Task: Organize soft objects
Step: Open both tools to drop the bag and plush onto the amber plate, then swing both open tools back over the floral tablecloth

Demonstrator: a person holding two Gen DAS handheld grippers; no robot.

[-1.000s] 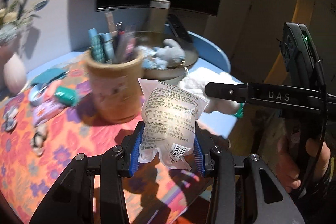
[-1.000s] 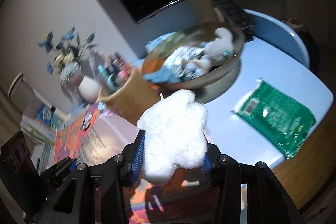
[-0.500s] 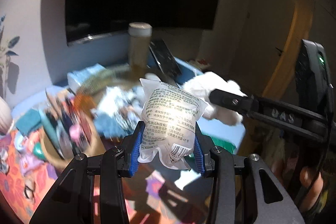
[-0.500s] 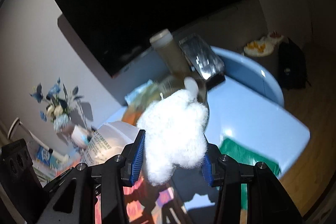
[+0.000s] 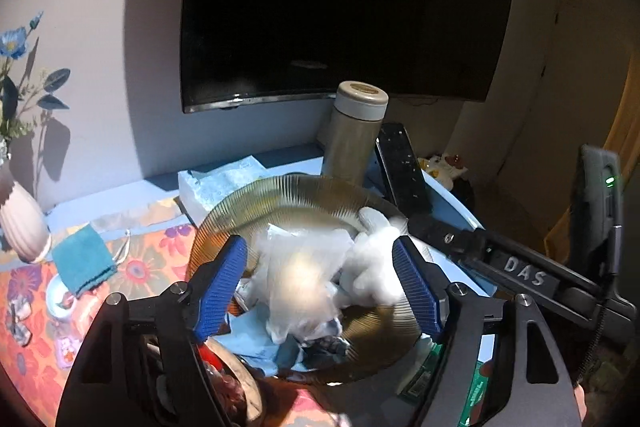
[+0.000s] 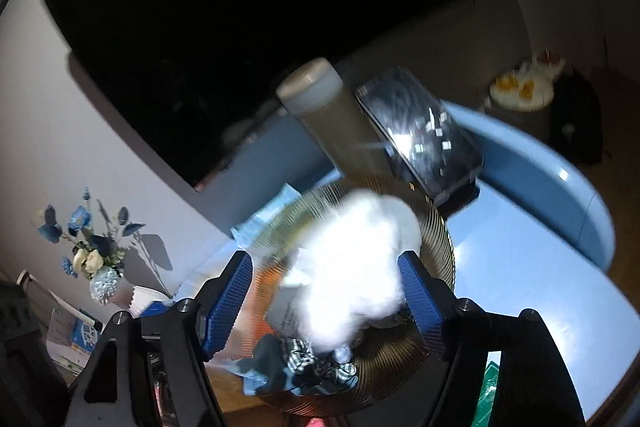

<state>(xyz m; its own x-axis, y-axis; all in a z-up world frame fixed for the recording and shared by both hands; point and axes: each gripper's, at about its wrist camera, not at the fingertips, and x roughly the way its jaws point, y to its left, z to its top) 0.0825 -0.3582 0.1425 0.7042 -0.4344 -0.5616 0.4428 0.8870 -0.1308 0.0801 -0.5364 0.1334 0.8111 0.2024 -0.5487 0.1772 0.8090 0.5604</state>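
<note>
With both sets of jaws spread wide over the ribbed amber bowl [image 5: 280, 199], nothing is gripped by either tool. The left gripper [image 5: 320, 283] hangs above the bowl, its blue pads [image 5: 222, 287] well apart, and the clear plastic pouch [image 5: 300, 283] sits blurred between them, touching neither, down among the things in the bowl. At about two o'clock from the pouch lies the white fluffy toy [image 5: 374, 259], also blurred, against the bowl's far right side. From the right wrist view, the right gripper [image 6: 326, 299] is just as slack, pads [image 6: 420, 303] parted, with the fluffy toy [image 6: 356, 267] a bright smear between them over the bowl [image 6: 436, 239]; whether it touches the right pad cannot be told. Checked cloth [image 6: 316, 365] lies at six o'clock in the bowl. Behind the bowl at twelve o'clock stands a tan flask [image 5: 356, 131], with a black remote [image 5: 400, 163] leaning just beside it at one o'clock. A dark television [image 5: 344, 3] fills the wall above. Over at nine o'clock, a teal cloth [image 5: 82, 261] rests on the flowered mat [image 5: 24, 359], near a pale ribbed vase [image 5: 20, 223]. The right tool's black arm [image 5: 520, 267] crosses in at three o'clock.
</note>
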